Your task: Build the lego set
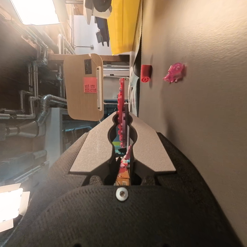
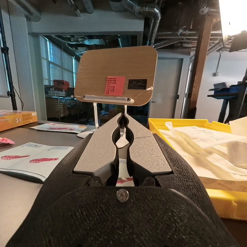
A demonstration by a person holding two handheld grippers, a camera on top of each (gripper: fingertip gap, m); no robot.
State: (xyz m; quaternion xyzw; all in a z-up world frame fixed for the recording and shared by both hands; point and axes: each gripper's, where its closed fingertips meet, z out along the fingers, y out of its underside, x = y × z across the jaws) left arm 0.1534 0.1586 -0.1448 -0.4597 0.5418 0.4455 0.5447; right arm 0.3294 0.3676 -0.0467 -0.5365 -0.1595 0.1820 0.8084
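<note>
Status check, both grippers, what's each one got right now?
Left gripper clamped on a red-and-purple studded brick plate. Right gripper shut, empty, pointing at the wooden book stand. Yellow tray beside it.

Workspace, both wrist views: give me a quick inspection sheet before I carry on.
Surface: grey table, seen sideways in the left wrist view.
Job's things: flat pink-red studded brick plate, held edge-on; red cylinder piece and pink brick piece lying apart on the table.
Clutter: open instruction booklet, second booklet, orange box, yellow tray of paper bags.
Grippers: left gripper clamped on the brick plate; right gripper closed, tips together with nothing between them.
Cables: nothing seen.
Surroundings: wooden book stand bearing a pink note, ceiling ducts, glass partition, door.
</note>
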